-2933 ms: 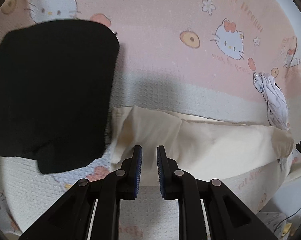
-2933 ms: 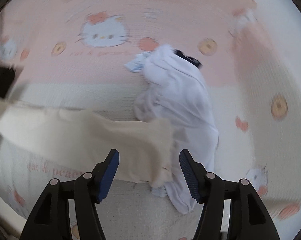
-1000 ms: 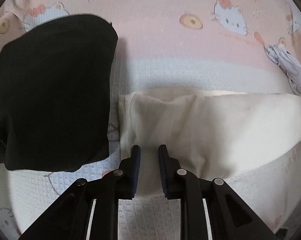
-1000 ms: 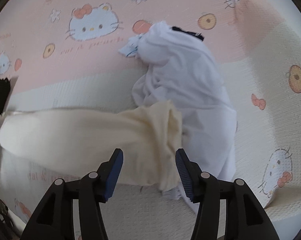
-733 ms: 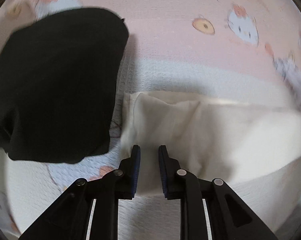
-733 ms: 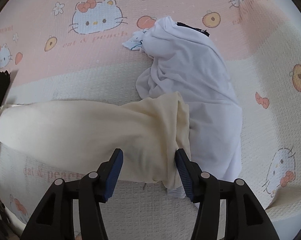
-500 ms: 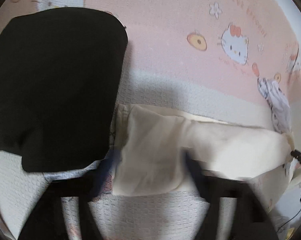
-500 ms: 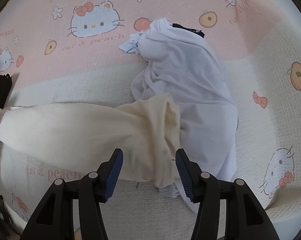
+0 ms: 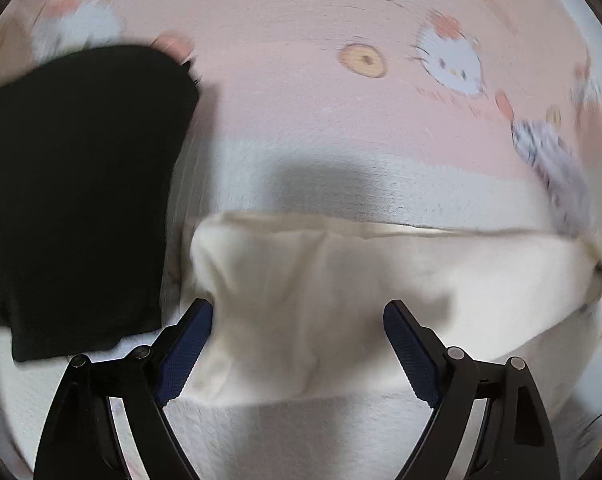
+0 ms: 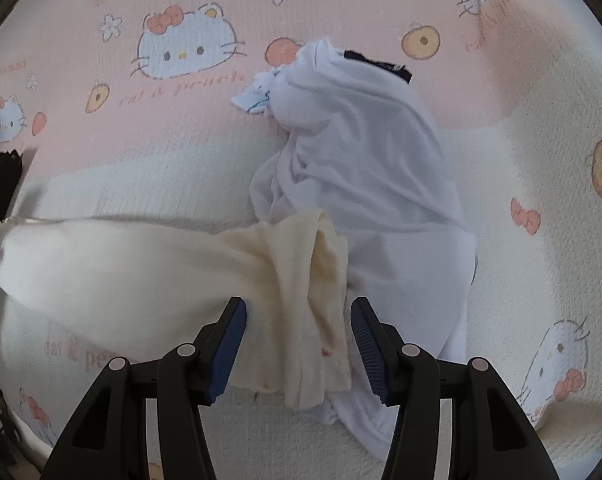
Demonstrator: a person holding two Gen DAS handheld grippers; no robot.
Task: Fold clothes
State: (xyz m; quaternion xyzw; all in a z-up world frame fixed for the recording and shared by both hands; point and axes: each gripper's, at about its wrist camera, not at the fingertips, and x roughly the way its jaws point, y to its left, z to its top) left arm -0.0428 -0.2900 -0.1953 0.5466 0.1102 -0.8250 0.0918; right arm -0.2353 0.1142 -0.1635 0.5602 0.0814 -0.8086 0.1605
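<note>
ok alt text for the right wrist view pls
The open right tool straddles the bunched end of a cream garment stretched leftward across a cartoon-cat bedspread. That end overlaps a crumpled white garment behind it.

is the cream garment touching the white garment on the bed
Touching. The right wrist view shows the bunched end of the cream garment lying over the edge of the white garment, with no bedspread visible between them.

Cream garment point(image 10: 133, 272) soft matt cloth; bedspread point(image 10: 161, 168) waffle-textured, printed fabric.
</note>
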